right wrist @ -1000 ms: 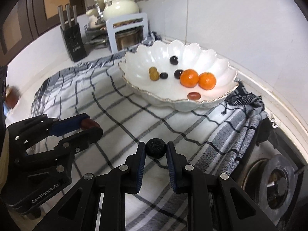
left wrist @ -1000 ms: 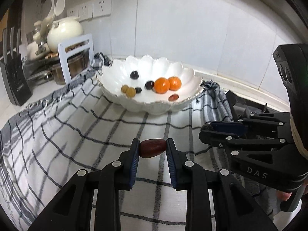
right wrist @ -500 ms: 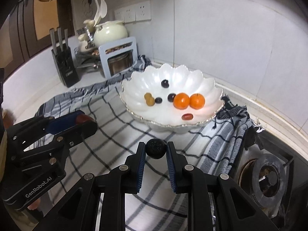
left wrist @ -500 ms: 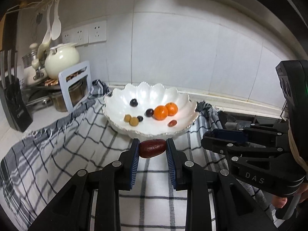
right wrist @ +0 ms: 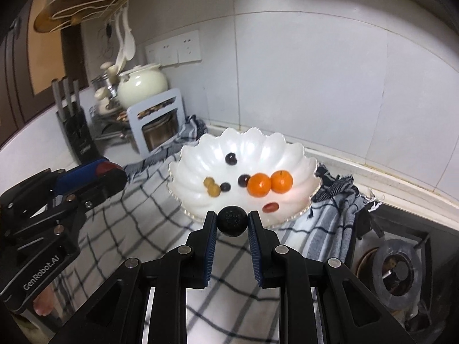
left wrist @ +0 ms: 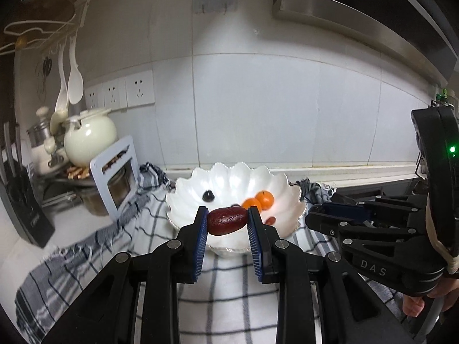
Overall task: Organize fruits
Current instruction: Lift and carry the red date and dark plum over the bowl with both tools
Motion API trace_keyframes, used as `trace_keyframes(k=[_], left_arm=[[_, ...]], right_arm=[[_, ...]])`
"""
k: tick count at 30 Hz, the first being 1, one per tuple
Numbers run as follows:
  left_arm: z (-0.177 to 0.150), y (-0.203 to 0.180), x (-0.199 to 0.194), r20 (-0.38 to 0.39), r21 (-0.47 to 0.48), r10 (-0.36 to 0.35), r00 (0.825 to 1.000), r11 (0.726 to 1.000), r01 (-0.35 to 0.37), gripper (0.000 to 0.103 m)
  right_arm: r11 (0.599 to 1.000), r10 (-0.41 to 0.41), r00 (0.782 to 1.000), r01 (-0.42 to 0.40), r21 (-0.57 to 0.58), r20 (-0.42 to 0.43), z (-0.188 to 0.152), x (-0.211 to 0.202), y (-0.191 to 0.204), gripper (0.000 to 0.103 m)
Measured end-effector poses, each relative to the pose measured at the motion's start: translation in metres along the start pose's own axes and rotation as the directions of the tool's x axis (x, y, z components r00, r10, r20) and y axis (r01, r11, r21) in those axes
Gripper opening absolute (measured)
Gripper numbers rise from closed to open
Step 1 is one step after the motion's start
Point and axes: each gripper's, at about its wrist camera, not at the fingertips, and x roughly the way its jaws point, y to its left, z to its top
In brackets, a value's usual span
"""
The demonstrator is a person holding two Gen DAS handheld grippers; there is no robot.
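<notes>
A checked cloth [right wrist: 120, 226] is covering the kitchen counter, running up to a white tiled wall [right wrist: 301, 80] where a scalloped white bowl [right wrist: 200, 154] is sitting at the far side. The left gripper [left wrist: 227, 220] is clamping a dark red date [left wrist: 227, 220] above the cloth, near the bowl; the right gripper [right wrist: 231, 220] is pinching a black, rough-skinned ball of fruit [right wrist: 231, 220]. Two oranges [right wrist: 269, 183] (and several smaller fruits) are lying in the bowl. A gas burner [right wrist: 398, 272] is showing at the right, a knife block [right wrist: 76, 132] at the far left.
</notes>
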Motion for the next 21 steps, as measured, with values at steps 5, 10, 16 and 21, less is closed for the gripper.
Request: trace_keyframes(k=[5,10,16,21], left_arm=[[0.013,0.011,0.014,0.004,0.017,-0.009,1.000,1.000,0.009,0.028],[0.025,0.022,0.037,-0.019,0.019,-0.017,1.000,1.000,0.017,0.028],[0.037,0.031,0.070,-0.065,0.002,-0.036,0.997,0.999,0.037,0.028],[0.048,0.036,0.100,-0.115,-0.003,-0.059,0.992,0.998,0.059,0.028]], right_arm=[[0.999,-0.026,1.000,0.025,0.031,0.014,0.013,0.014,0.002,0.024],[0.998,-0.050,0.999,0.050,0.046,0.008,0.027,0.031,0.000,0.024],[0.994,-0.063,0.998,0.064,0.086,-0.024,0.046,0.058,-0.010,0.024],[0.992,-0.074,0.995,0.080,0.101,-0.064,0.062,0.086,-0.021,0.024]])
